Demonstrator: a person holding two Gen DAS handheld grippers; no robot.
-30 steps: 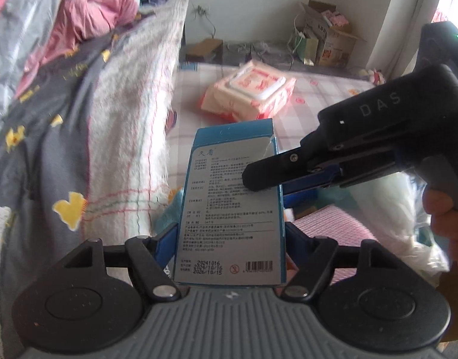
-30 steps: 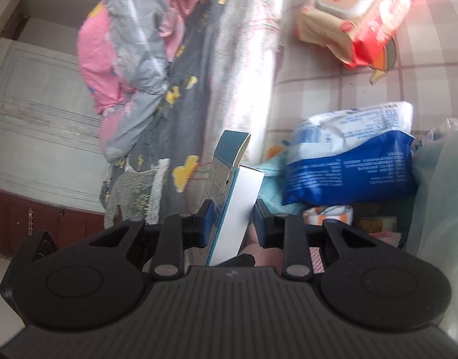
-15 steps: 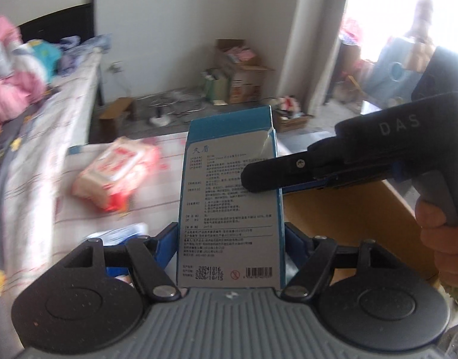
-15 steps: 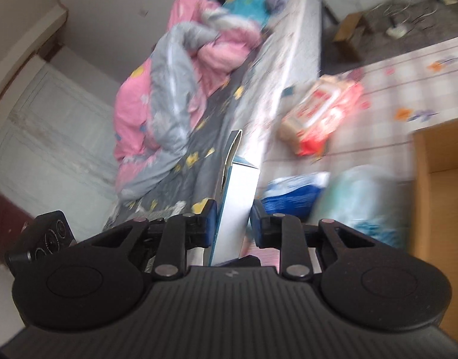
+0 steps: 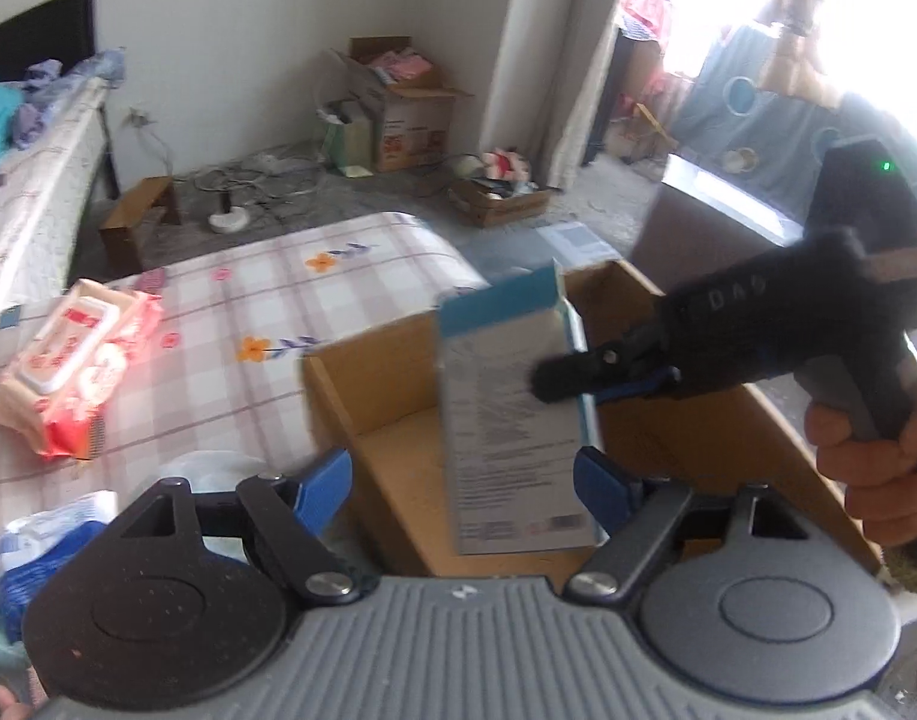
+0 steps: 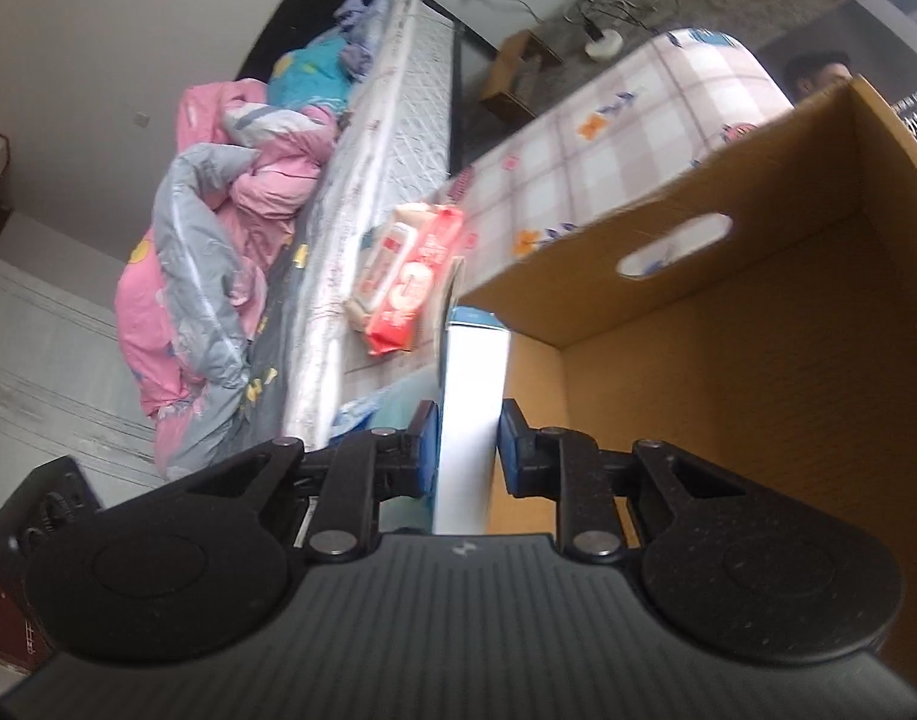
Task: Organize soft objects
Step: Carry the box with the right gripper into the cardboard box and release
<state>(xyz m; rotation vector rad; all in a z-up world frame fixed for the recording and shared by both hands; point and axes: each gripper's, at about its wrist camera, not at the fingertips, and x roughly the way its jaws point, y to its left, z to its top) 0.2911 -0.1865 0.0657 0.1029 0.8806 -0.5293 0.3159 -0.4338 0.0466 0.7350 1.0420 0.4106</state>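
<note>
L wrist: left gripper [image 5: 464, 480] jaws have just opened, pads now off the blue-white carton [image 5: 515, 414]; right gripper [image 5: 569, 375] alone pinches it above the cardboard box [image 5: 362, 402]. R wrist: carton clamped tight, box interior ahead, so drop-in likely next; wipes pack [image 6: 407, 276] remains on the table.

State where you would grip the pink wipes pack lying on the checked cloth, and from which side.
Probably across its narrow width, on the soft long edges, coming from above: the wipes pack lies flat on the checked cloth, lid up, sides clear.
</note>
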